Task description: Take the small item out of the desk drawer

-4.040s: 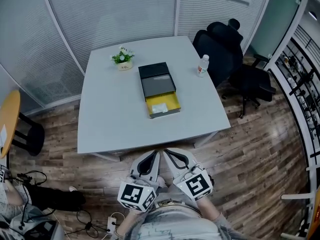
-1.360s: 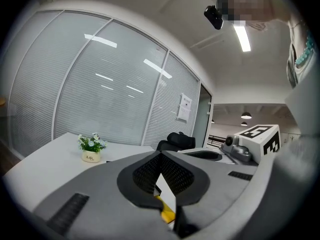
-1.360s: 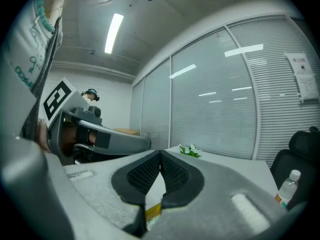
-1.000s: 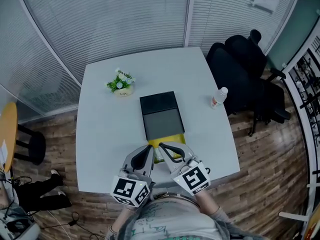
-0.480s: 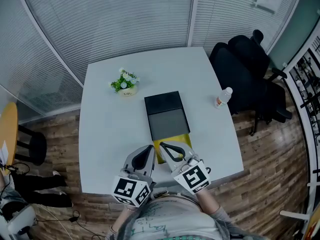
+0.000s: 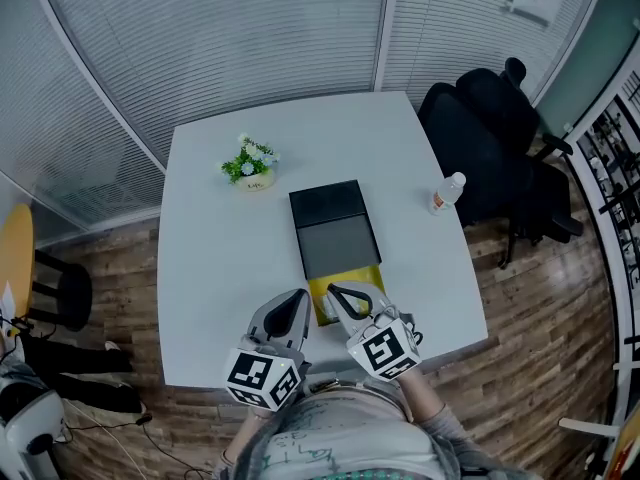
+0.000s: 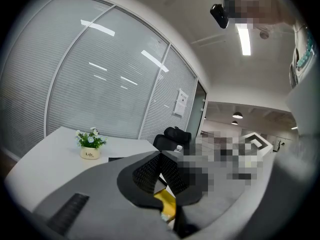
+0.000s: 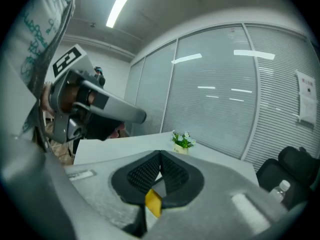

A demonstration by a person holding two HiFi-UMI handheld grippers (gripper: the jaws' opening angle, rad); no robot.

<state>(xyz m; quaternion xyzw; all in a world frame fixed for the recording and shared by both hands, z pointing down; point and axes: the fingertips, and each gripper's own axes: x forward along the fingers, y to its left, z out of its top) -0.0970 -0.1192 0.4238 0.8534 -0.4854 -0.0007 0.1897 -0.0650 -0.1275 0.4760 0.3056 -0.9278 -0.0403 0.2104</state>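
The left gripper (image 6: pixel 298 298) had its jaws pressed together at the tips with nothing between them. The right gripper (image 6: pixel 335 293) was likewise closed and empty. Both hovered side by side over the near end of the table (image 6: pixel 220 268), tips pointing to twelve o'clock, the right one over the front lip of the pulled-out yellow drawer (image 6: pixel 352 280). The left tips sat just off the drawer's nine o'clock edge.

The small item lay in that drawer. It was mostly covered from above, and a pale scrap under the yellow wall in the left gripper view was probably it.

At twelve o'clock of the drawer stood the black drawer box (image 6: pixel 335 230) it slid out from. Bare tabletop ran wide at nine o'clock and somewhat narrower at three. The table's near edge lay close at six o'clock, just behind the gripper bodies.

A potted plant (image 6: pixel 249 164) stood at eleven o'clock, well apart. A bottle (image 6: pixel 446 192) stood at two o'clock near the table's far-right edge, with an office chair (image 6: pixel 495 128) beyond it.
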